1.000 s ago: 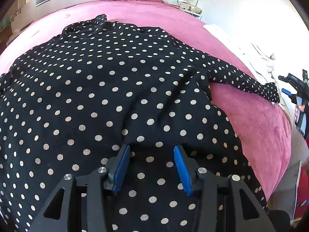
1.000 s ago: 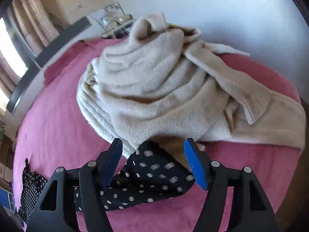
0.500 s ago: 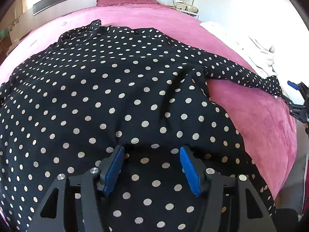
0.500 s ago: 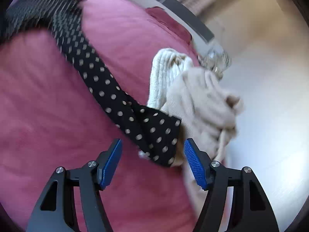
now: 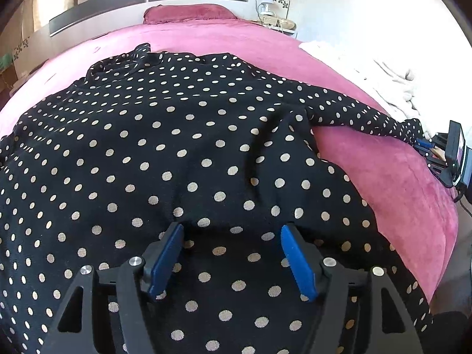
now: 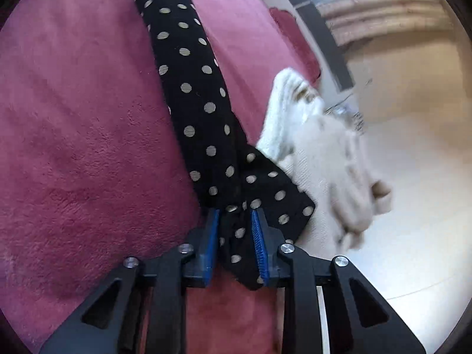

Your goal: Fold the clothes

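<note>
Two tools work one black polka-dot blouse (image 5: 177, 147), which lies spread across the pink bedspread (image 5: 398, 183) and fills most of the left wrist view. The left tool (image 5: 231, 258) hovers low over the hem area, its jaws spreading with cloth beneath but nothing pinched. The right tool (image 6: 235, 236), at lower centre of its own view, is closing on the sleeve cuff (image 6: 265, 194), fabric bunched between the pads. A cream sweater (image 6: 324, 165) lies touching that cuff. Likely risk: the narrow bite slips off the thin fabric, or the sleeve drags the sweater along when pulled across.
</note>
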